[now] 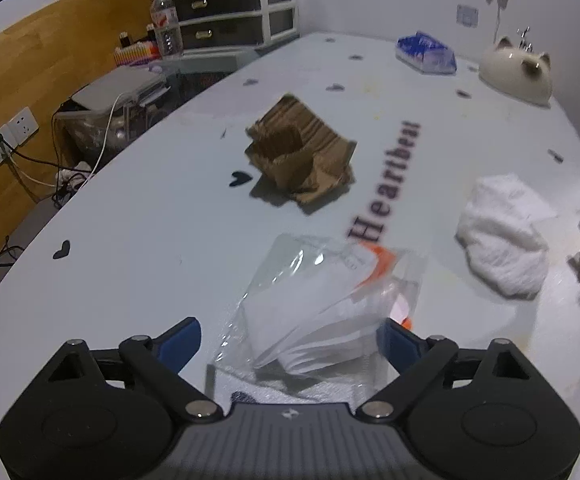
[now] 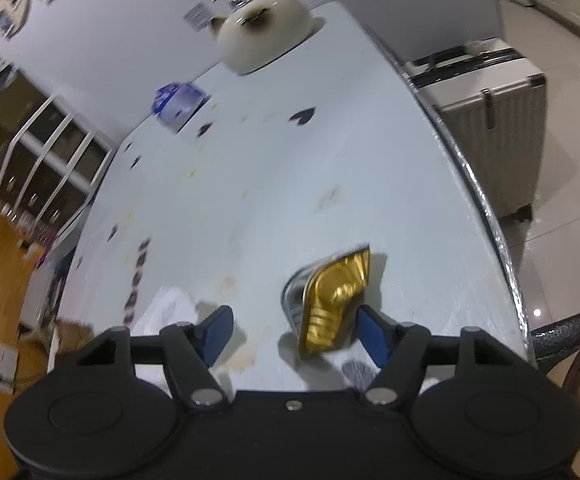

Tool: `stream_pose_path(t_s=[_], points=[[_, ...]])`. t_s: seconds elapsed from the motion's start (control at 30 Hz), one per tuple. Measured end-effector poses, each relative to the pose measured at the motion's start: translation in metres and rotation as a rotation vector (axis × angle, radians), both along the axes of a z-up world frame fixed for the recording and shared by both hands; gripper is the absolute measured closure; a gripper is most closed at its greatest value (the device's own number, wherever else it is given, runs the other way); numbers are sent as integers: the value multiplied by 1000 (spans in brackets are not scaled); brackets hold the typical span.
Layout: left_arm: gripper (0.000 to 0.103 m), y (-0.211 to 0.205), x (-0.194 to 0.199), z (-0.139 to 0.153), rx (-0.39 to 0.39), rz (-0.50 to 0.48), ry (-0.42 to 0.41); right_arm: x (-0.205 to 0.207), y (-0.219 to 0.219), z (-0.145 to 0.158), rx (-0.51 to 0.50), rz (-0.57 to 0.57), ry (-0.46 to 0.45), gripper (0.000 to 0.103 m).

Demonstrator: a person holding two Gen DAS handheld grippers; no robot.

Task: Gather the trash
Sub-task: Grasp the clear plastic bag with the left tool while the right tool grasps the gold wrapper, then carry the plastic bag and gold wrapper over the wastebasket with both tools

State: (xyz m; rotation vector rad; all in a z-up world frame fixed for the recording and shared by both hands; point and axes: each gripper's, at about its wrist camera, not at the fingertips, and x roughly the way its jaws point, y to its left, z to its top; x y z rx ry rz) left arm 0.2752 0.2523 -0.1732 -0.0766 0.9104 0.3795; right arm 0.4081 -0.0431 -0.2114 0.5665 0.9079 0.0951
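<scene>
Left wrist view: the left gripper is spread wide around a clear plastic bag on the tabletop, nearer than the crumpled cardboard. Right wrist view: the right gripper stands unclenched, a gold foil wrapper touching its right-hand finger.

The left gripper hangs over the pale table, blue pads spread either side of a clear plastic bag. Beyond the bag sits crumpled brown cardboard; right of the bag, a white crumpled tissue.
</scene>
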Motion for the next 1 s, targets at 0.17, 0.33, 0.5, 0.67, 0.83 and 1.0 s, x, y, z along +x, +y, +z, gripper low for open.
stream_pose_path(t_s=[0.17, 0.33, 0.5, 0.67, 0.83, 1.0], points=[[19, -22, 15, 4, 59, -79, -21, 10, 11, 1, -52, -74, 2, 42], [29, -38, 33, -4, 143, -161, 32, 19, 13, 2, -118, -93, 28, 65], [43, -41, 41, -9, 184, -199, 81, 19, 4, 3, -125, 0, 22, 67], [57, -36, 37, -9, 193, -191, 116, -1, -4, 9, -150, 65, 6, 89], [69, -33, 27, -4, 205, -201, 110, -23, -1, 13, -183, 142, -11, 88], [82, -25, 16, 14, 146, -183, 59, -44, 3, 22, -192, 196, -37, 88]])
